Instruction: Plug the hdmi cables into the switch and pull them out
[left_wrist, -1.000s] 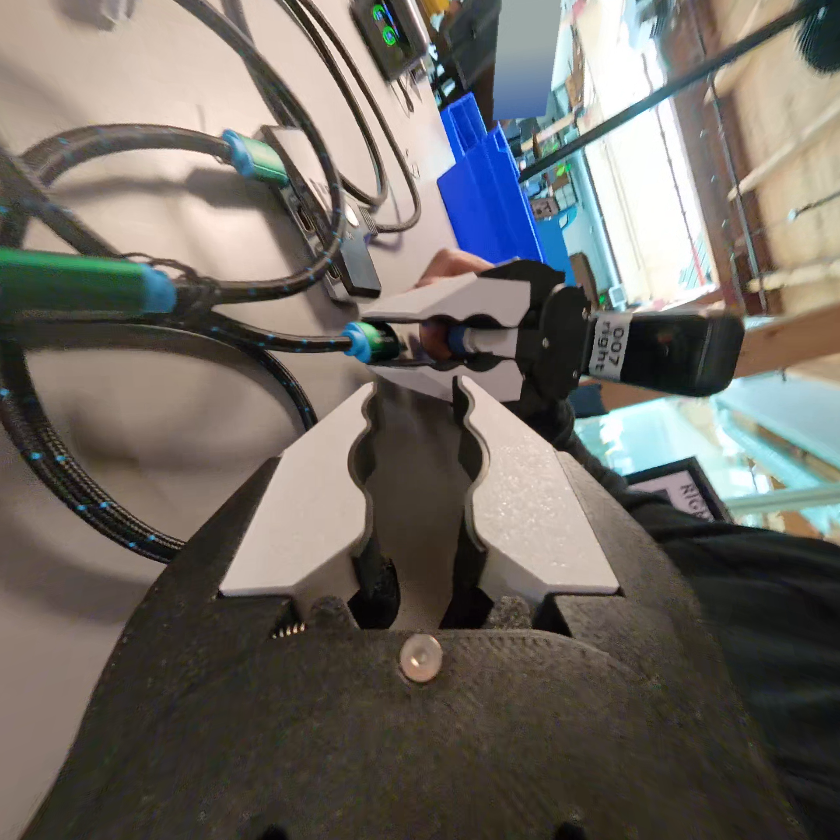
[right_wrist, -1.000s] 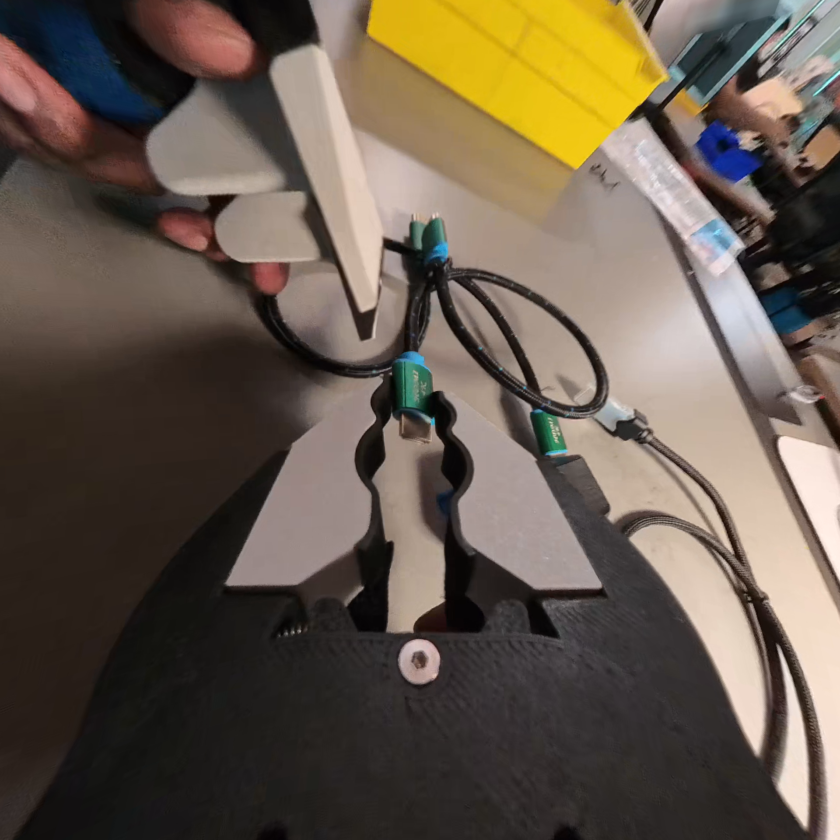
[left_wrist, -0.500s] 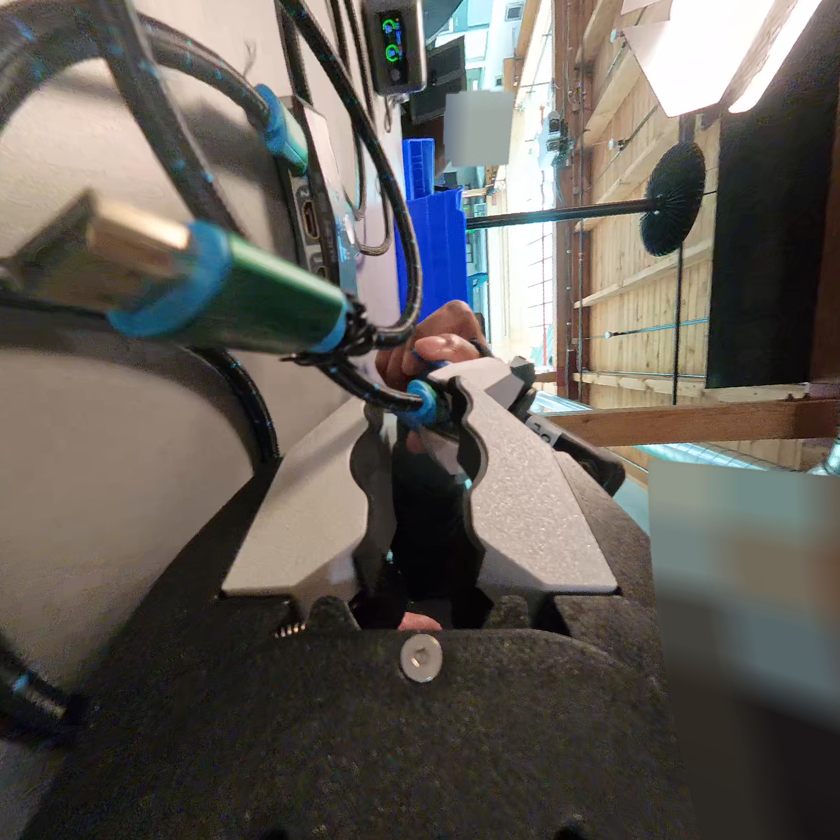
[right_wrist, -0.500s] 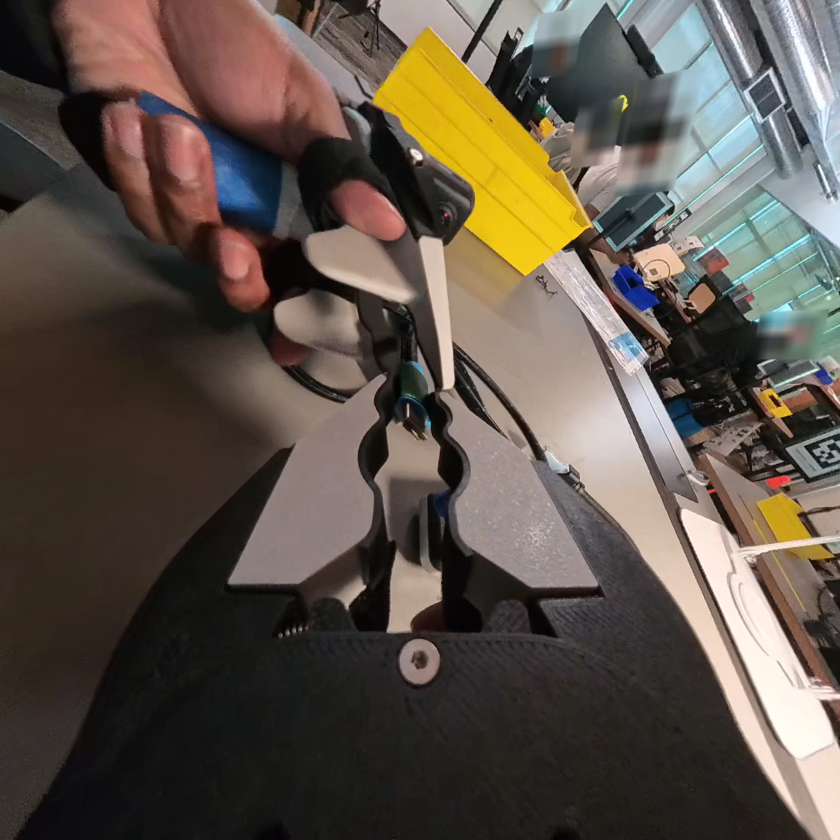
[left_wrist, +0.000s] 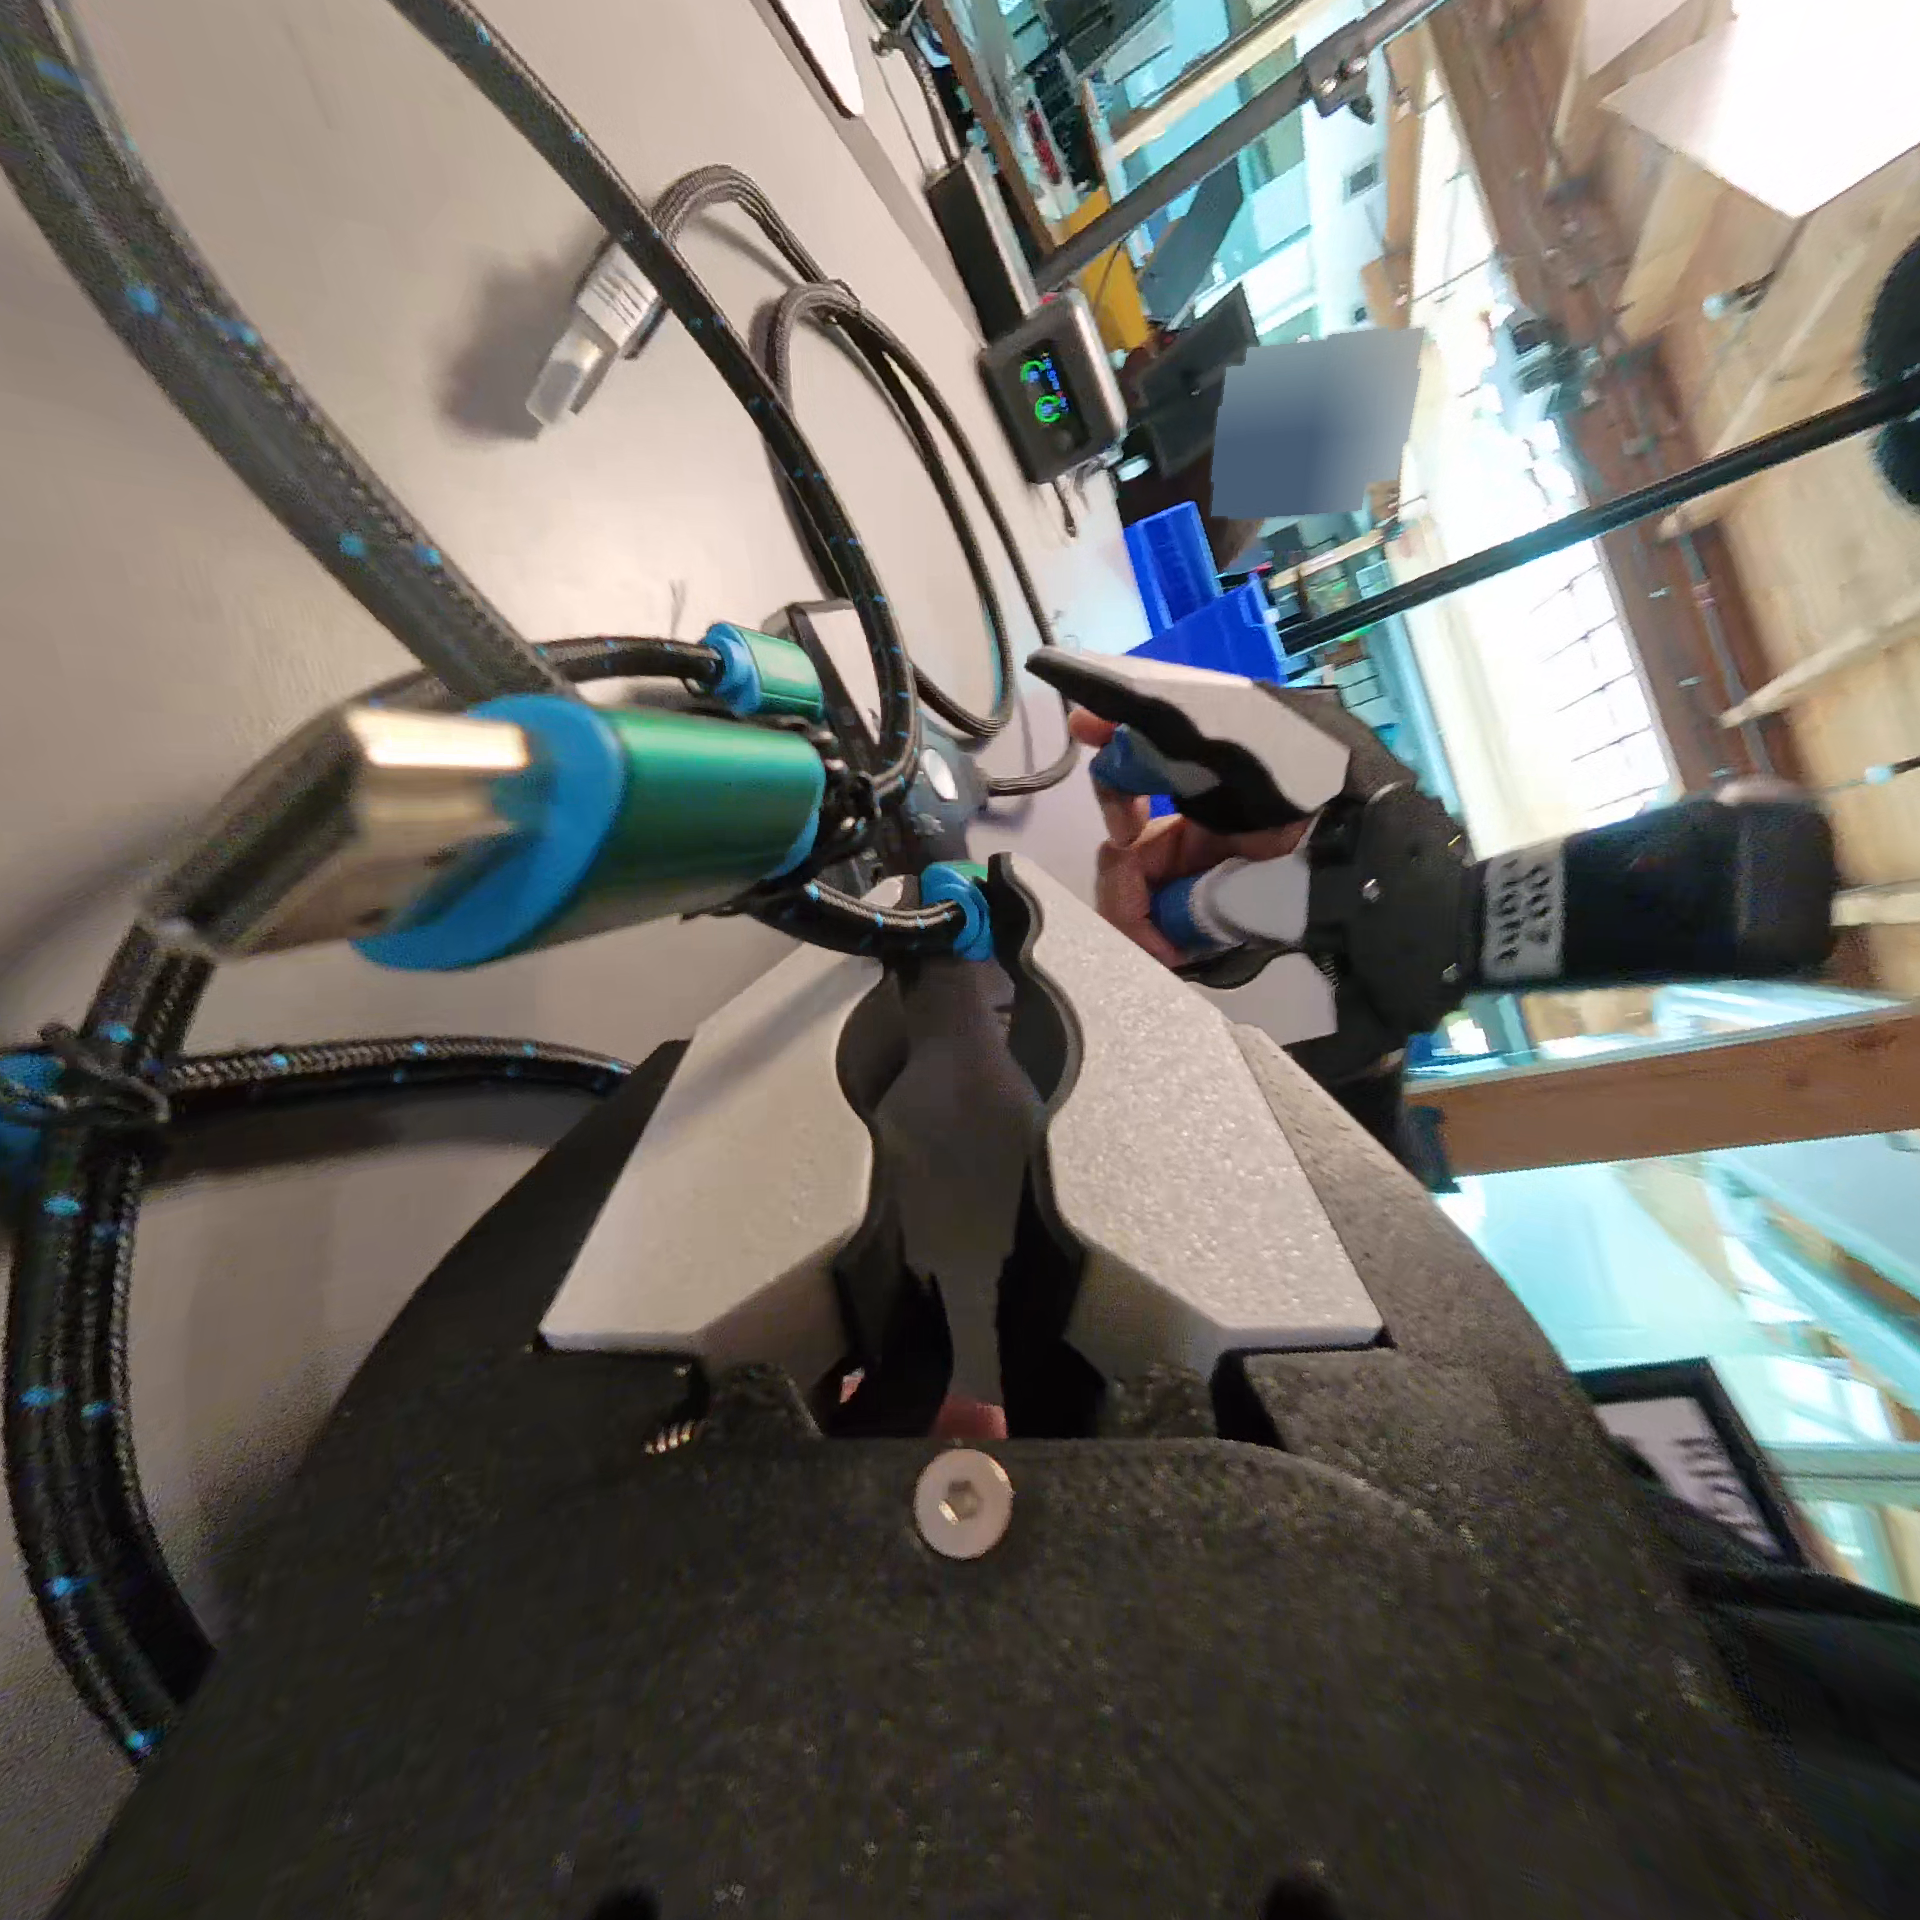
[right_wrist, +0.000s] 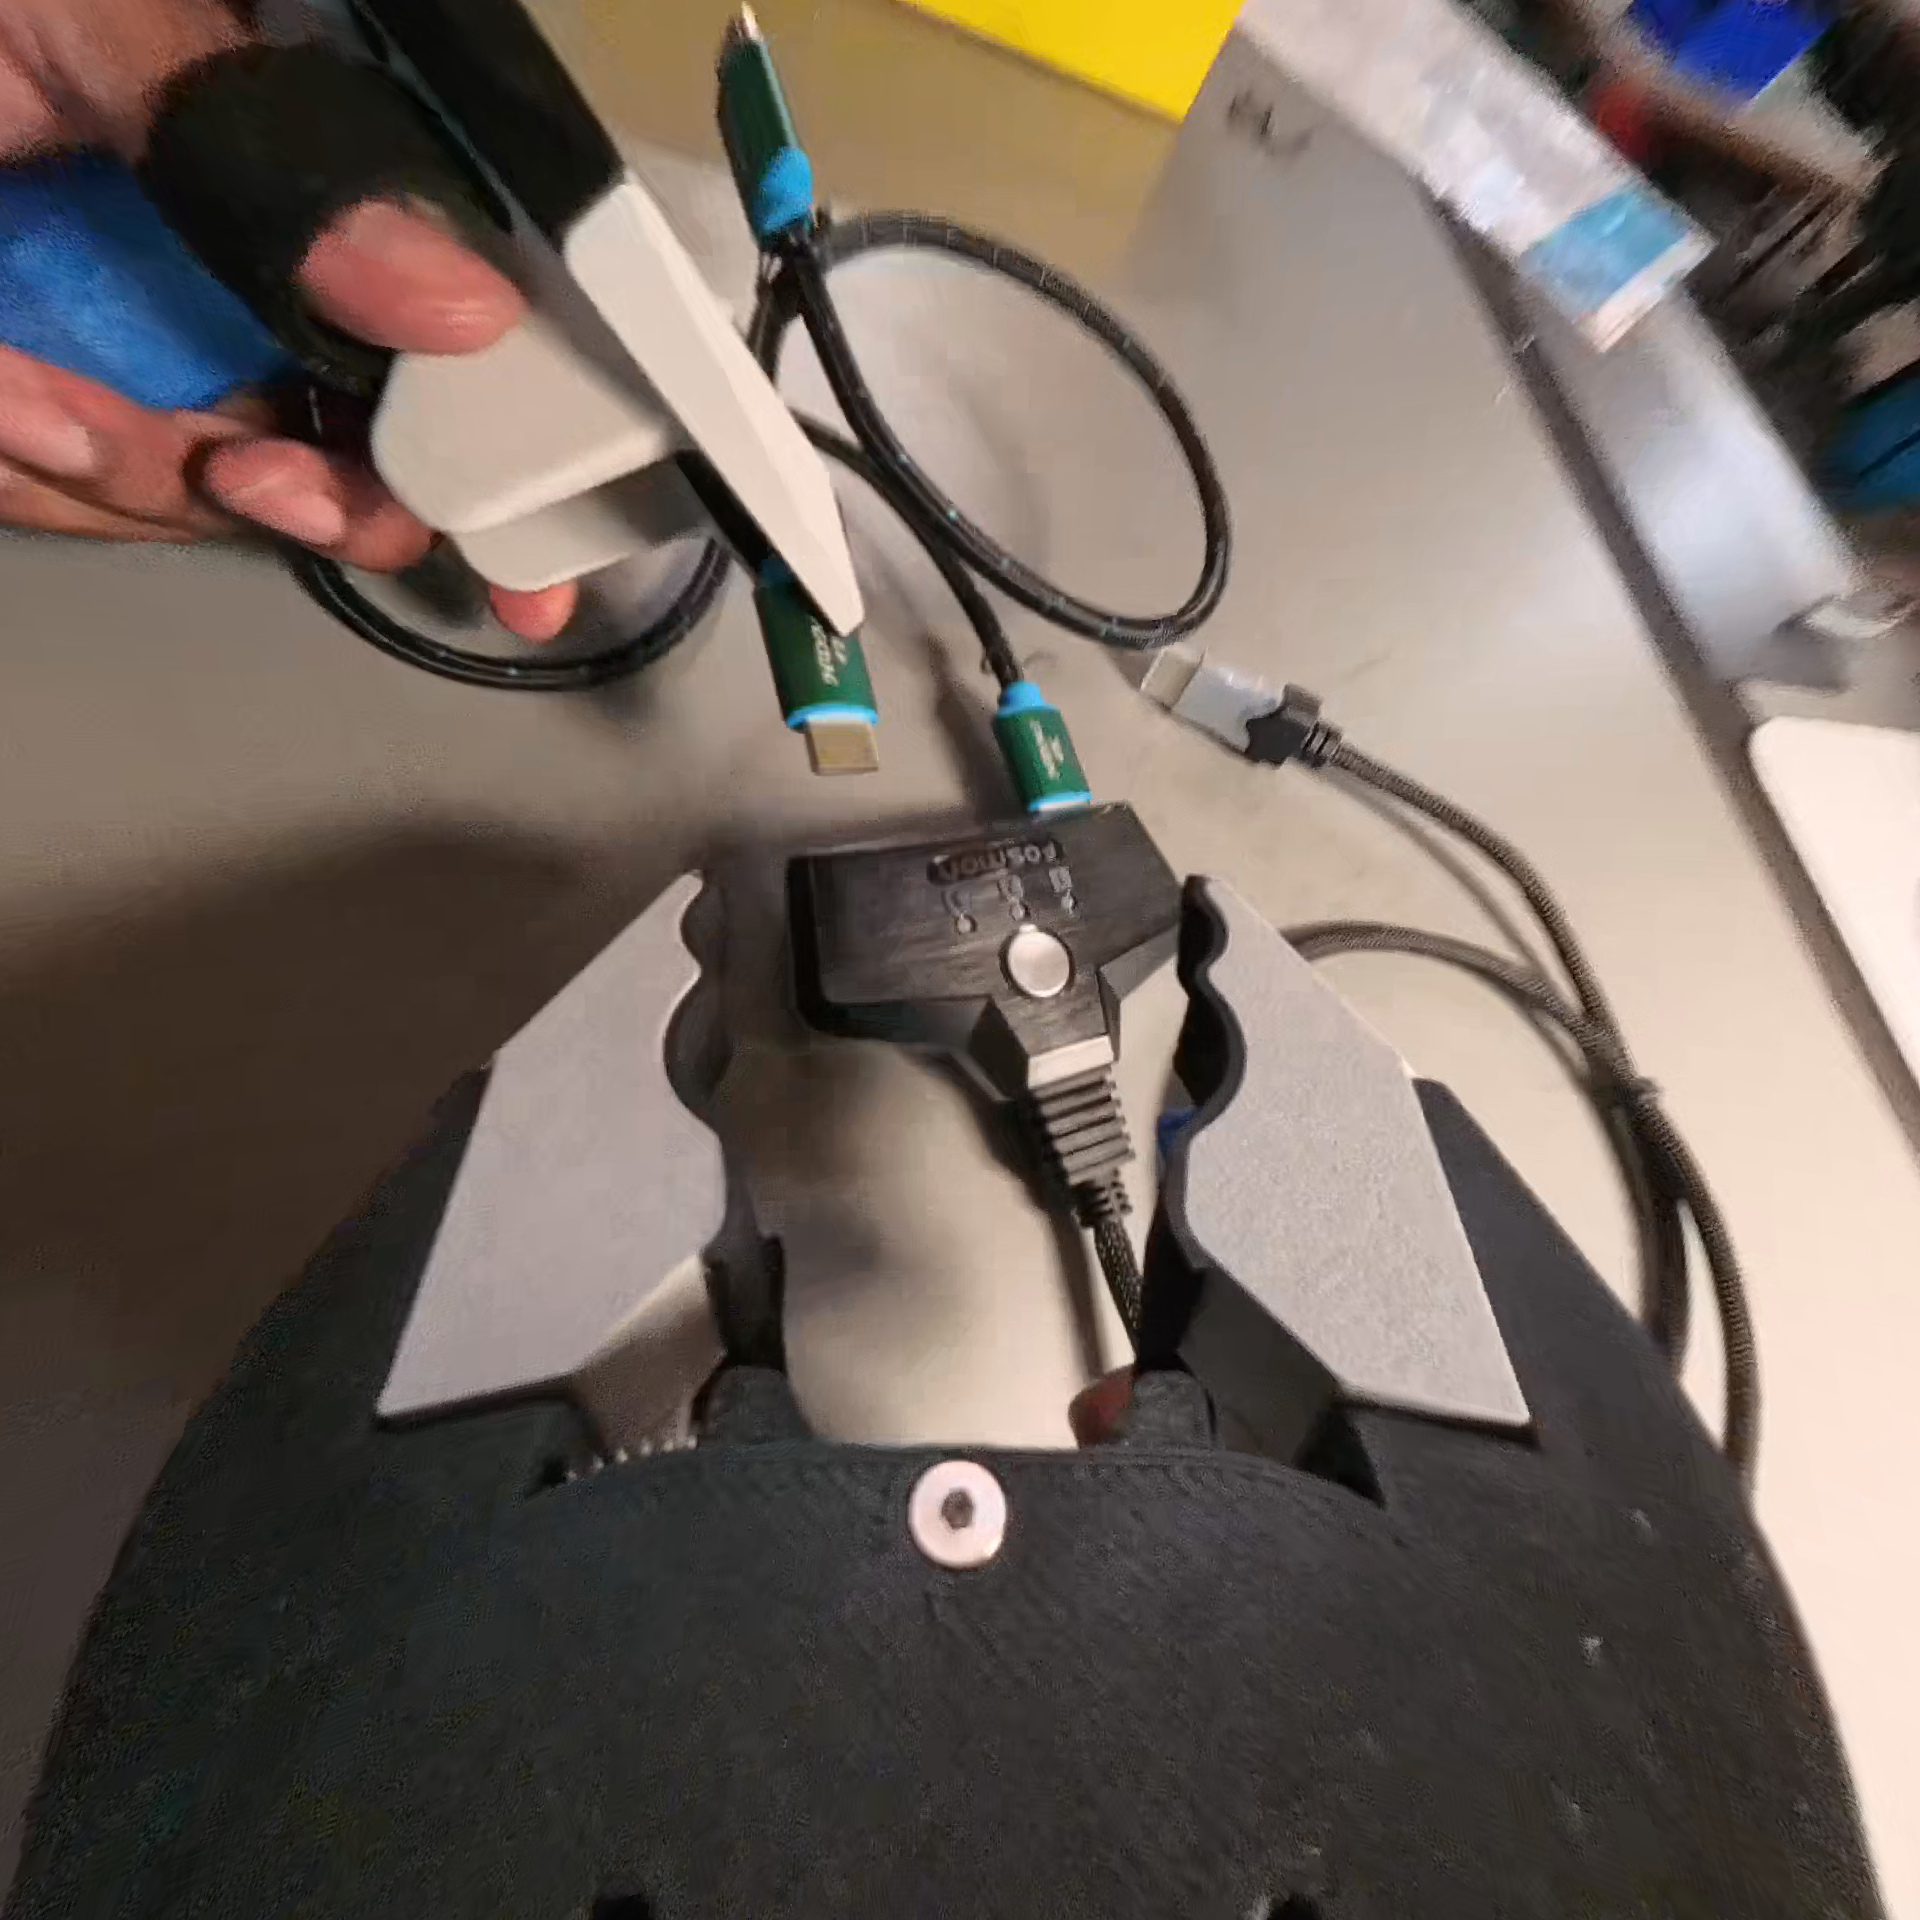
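Left claw (right_wrist: 800, 566) is seen closed on a green HDMI plug (right_wrist: 821, 675), held just above the desk (right_wrist: 312, 935), metal tip pointing toward the switch (right_wrist: 977, 935) but apart from it. In left wrist view most of that plug is hidden behind the fingers (left_wrist: 1174, 1143); only its blue collar shows at the tips. Right claw (right_wrist: 940, 935) is spread wide, one finger on either side of the black switch; contact w/ the housing cannot be told. A 2nd green plug (right_wrist: 1042, 764) is seated in the switch's far edge. A 3rd plug (left_wrist: 582, 821) hangs loose close to the left lens, large and blurred; cable runs are cut off at the frame edge. A grey connector (right_wrist: 1231, 701) on a braided lead lies free on the desk, right of the switch. The switch's own lead passes under the right claw and is partly hidden. Hands gripping both handles are only partly in frame.

Surface: plain grey desk, black braided cables looped over it. Room: yellow bin (right_wrist: 1091, 42) at the far edge, blue bins (left_wrist: 1195, 592), a small device w/ green-lit display (left_wrist: 1049, 400), timber wall and bright windows beyond; background smeared by motion blur.
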